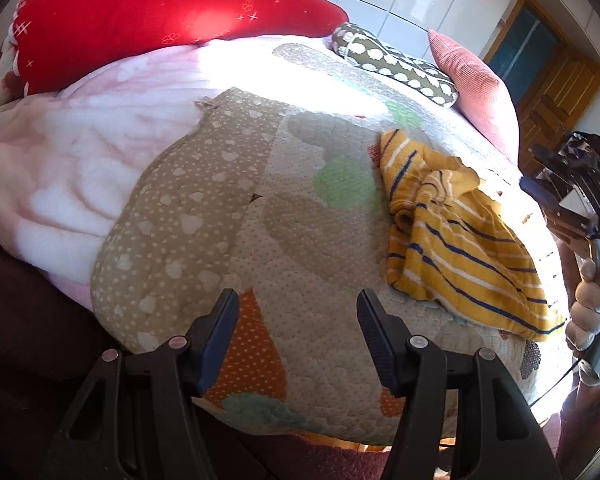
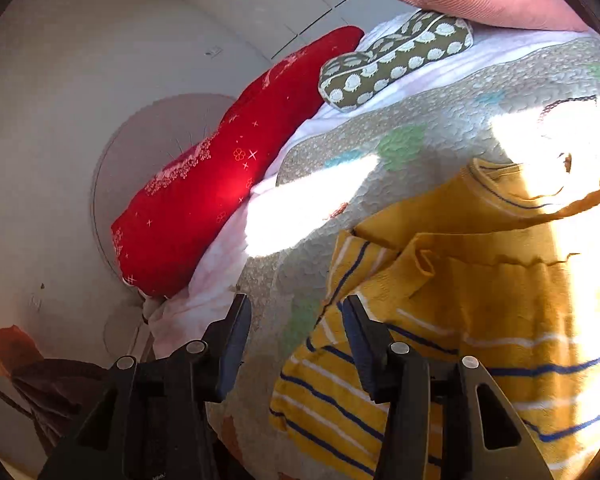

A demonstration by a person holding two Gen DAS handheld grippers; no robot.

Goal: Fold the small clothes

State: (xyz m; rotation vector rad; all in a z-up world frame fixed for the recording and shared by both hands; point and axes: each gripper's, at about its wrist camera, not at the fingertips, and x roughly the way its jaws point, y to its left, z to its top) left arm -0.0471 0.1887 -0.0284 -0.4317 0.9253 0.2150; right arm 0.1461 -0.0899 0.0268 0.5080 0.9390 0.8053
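One striped garment (image 1: 456,240), three pillows (image 1: 148,12) (image 1: 396,62) (image 1: 476,88), two blankets (image 1: 60,168) (image 1: 260,220).

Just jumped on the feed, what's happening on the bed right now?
A person holds a gripper in each hand over a patchwork quilt. A crumpled yellow striped garment lies on it, not yet folded or gripped. The left gripper is open above bare quilt, beside the garment. The right gripper is open too, at the garment's edge, nothing between its fingers.

- My left claw (image 1: 296,334) is level, jaws spread wide, gripping nothing.
- My right claw (image 2: 296,340) is likewise spread and empty, my hand (image 1: 590,308) wrapped round its handle.
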